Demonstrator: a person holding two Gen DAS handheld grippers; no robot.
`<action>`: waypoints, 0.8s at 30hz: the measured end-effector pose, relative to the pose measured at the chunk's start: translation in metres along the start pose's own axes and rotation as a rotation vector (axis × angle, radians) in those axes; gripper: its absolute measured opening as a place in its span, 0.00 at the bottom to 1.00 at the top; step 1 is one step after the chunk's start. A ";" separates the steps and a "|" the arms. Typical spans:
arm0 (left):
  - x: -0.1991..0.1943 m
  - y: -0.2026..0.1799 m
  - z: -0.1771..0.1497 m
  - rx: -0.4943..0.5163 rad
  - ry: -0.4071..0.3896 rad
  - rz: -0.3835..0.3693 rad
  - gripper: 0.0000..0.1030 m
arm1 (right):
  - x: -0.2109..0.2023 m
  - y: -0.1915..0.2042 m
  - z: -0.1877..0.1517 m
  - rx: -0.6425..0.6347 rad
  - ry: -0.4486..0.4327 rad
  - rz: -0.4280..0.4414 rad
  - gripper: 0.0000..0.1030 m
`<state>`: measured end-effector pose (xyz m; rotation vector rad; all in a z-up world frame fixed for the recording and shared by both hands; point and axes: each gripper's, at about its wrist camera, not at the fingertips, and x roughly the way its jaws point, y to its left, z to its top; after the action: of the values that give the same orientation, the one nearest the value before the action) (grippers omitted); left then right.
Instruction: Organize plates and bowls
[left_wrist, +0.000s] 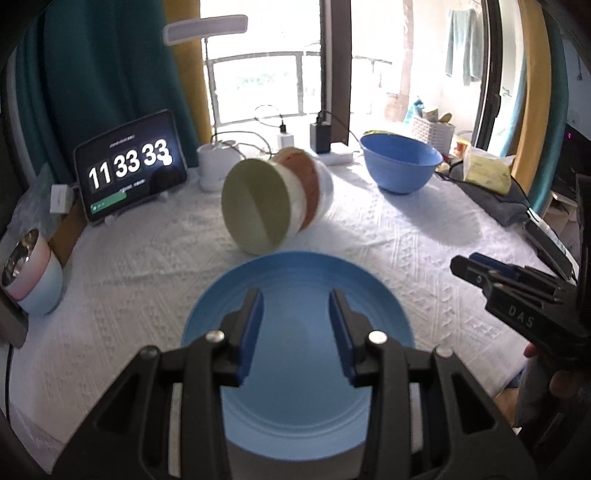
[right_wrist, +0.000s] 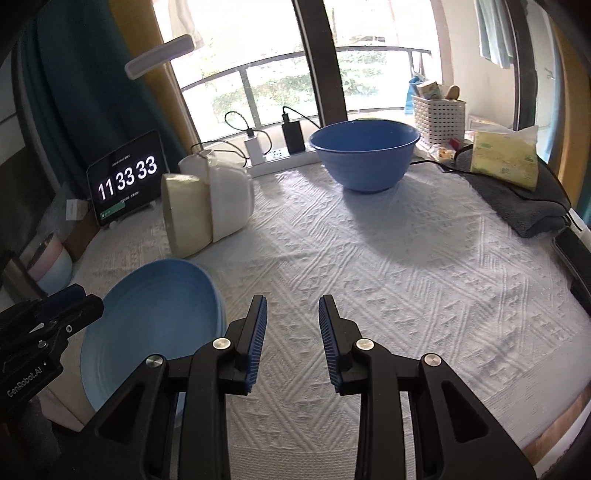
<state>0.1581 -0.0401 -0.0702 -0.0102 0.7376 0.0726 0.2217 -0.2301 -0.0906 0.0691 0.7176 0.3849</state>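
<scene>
Left gripper (left_wrist: 295, 306): being held over the light blue plate (left_wrist: 295, 280), fingers spread, nothing gripped.
Nested bowls (left_wrist: 273, 199): lying tipped on the white tablecloth (left_wrist: 406, 258), beyond the plate.
Blue bowl (right_wrist: 364, 155): standing upright, far side.
Right gripper (right_wrist: 292, 314): being held parted, nothing gripped.

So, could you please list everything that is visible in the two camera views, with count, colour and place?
Plate: one, light blue, near edge of the table, under the left gripper.
Nested bowls: one stack on its side, green, white and reddish, table centre-left.
Big bowl: one, dark blue, upright, far side.
Tablecloth: one, white, covering the table.
Tablet clock: one, black, far left.
Tissue pack: one, yellow, far right.
Basket: one, white, by the window.
Left gripper: black, blue pads, open.
Right gripper: black, blue pads, open, above the cloth.
</scene>
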 end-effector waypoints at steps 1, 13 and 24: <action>0.000 -0.001 0.002 0.001 -0.002 0.000 0.38 | -0.001 -0.002 0.001 0.002 -0.005 0.001 0.30; 0.002 -0.032 0.016 0.035 -0.039 -0.020 0.38 | -0.013 -0.021 0.013 -0.024 -0.051 0.006 0.30; 0.025 -0.045 0.049 0.051 -0.072 -0.042 0.38 | -0.005 -0.037 0.039 -0.020 -0.081 -0.012 0.30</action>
<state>0.2121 -0.0818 -0.0517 0.0252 0.6669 0.0139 0.2560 -0.2631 -0.0652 0.0611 0.6334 0.3762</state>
